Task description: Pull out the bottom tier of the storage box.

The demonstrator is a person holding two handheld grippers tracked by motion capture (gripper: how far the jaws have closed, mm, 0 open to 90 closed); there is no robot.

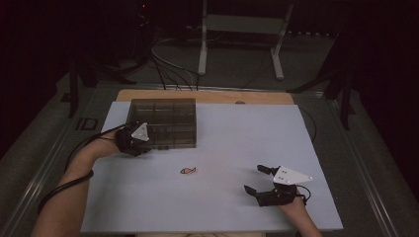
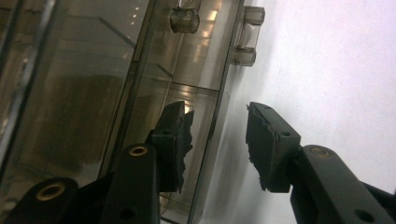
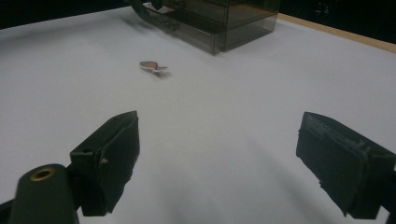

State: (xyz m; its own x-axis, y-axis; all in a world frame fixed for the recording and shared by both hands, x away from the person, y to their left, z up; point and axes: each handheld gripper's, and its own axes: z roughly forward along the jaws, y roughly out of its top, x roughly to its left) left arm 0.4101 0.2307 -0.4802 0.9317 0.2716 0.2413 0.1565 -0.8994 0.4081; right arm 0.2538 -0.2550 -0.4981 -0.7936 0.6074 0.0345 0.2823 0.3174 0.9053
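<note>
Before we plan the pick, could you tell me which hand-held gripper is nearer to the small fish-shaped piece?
Left, slightly. The left hand-held gripper sits up-left of the fish piece, at the compartment box; the right hand-held gripper lies farther off to its right.

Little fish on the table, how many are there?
1. The little fish lies alone on the white table, in front of the smoky plastic box. More could be hidden inside the box; its dark walls hide the inside.

Dim lab or studio: white-topped table (image 1: 222, 207), floor cables (image 1: 168, 64), metal stand frame (image 1: 242, 29).
</note>
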